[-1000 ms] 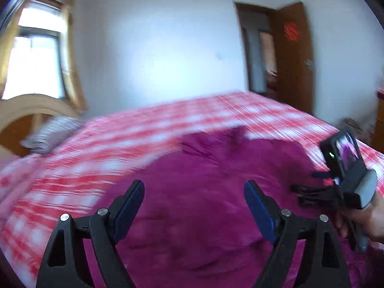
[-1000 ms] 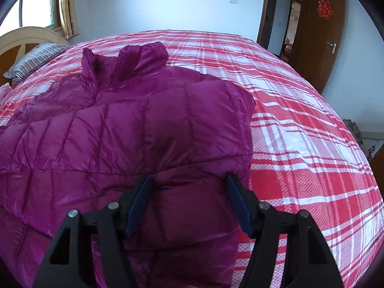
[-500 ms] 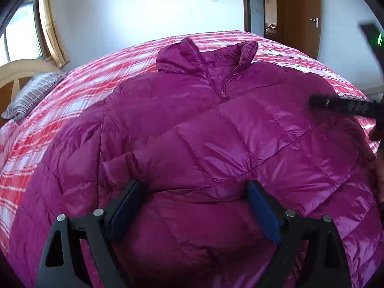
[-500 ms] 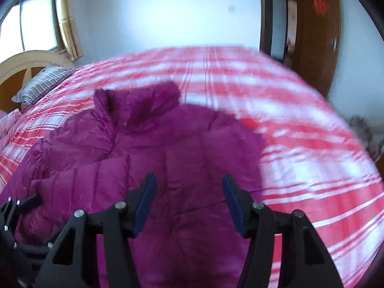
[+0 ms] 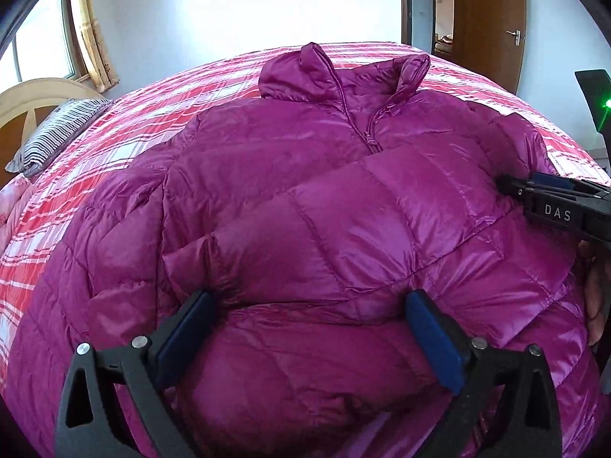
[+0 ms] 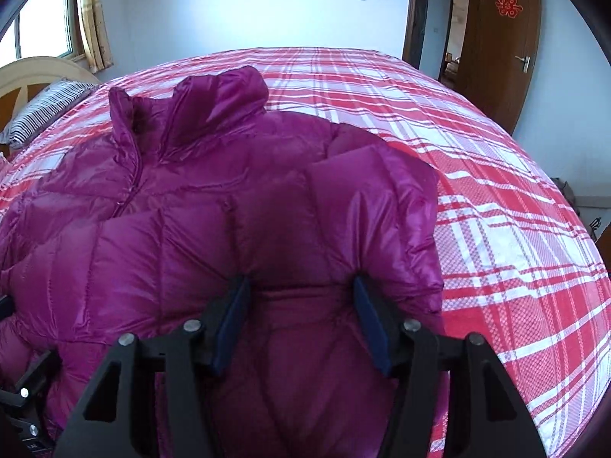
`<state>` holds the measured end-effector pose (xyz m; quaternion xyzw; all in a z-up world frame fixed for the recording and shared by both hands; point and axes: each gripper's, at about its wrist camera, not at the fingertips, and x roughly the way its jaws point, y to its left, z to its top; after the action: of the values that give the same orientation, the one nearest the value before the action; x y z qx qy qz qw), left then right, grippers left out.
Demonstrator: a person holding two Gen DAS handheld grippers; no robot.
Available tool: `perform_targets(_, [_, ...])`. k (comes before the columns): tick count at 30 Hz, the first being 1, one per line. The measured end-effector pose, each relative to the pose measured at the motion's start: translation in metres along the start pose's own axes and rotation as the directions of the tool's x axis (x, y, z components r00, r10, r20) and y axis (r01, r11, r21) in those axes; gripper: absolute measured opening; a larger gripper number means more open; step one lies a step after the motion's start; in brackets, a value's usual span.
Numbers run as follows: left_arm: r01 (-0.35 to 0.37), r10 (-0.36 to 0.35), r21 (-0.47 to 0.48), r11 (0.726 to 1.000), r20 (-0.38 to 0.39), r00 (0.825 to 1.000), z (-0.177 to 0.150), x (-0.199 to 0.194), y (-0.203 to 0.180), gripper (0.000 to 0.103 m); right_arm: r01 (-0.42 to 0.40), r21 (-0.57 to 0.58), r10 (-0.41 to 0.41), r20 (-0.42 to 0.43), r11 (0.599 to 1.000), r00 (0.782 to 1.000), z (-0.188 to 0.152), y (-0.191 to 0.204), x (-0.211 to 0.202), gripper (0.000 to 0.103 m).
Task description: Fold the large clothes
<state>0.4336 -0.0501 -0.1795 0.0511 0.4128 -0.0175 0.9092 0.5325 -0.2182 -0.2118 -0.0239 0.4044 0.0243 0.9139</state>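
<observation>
Red-and-white plaid bedding [image 6: 477, 175] covers a wide bed in a bright bedroom, with a striped pillow [image 5: 61, 129] by the headboard and a brown door [image 6: 504, 38] standing open at the far wall. Spread across the bed lies the magenta down jacket [image 5: 305, 206], front up, collar far from the cameras, zipper closed most of the way, both sleeves already folded in over the chest. At the near hem, the left gripper [image 5: 309, 328] stands wide, its jaws having just been opening, with puffy fabric bulging between the blue pads but not pinched, so it reads as released. Over the jacket's right side, the right gripper [image 6: 301, 316] is about half open, and its pads dent the quilted fabric on both sides, so it looks clenched on a fold of the jacket. Risk, as I judge it: the slick, springy shell could slide out of a shallow bite, or the left jaws could catch only 1 layer, so the hem would lift unevenly and the folded sleeves would spring back open. No containers appear in either view.
</observation>
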Motion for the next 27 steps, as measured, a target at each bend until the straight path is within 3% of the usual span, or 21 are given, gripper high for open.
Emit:
perform_targets(12, [0.0,0.0,-0.004,1.0,0.004,1.0,0.0,0.001,-0.001,0.102,0.032,-0.035,-0.033,-0.029,0.999,0.999,0.009,0.012,-0.01,0.061])
perform_targets(14, [0.003,-0.003,-0.007,1.0,0.004,1.0,0.0,0.001,0.0,0.102,-0.026,0.005,0.026,0.031,1.0,0.999,0.011,0.013,-0.039,0.062])
perform_targets(17, [0.005,-0.005,-0.008,1.0,0.005,1.0,-0.001,0.0,0.0,0.102,-0.045,-0.042,0.049,0.083,0.998,0.995,0.006,0.033,-0.064,0.064])
perform_targets(20, [0.005,-0.005,-0.008,1.0,0.006,1.0,-0.001,0.0,0.0,0.102,-0.056,-0.081,0.059,0.038,0.995,0.998,-0.007,0.049,-0.052,0.064])
perform_targets(23, [0.005,-0.005,-0.009,1.0,0.007,1.0,-0.001,0.0,0.0,0.102,-0.073,-0.037,0.073,-0.016,0.997,0.997,-0.021,0.044,-0.027,0.064])
perform_targets(27, [0.005,-0.004,-0.007,1.0,0.007,1.0,-0.001,-0.001,0.0,0.102,-0.067,-0.042,0.066,-0.022,0.997,0.998,-0.023,0.047,-0.021,0.066])
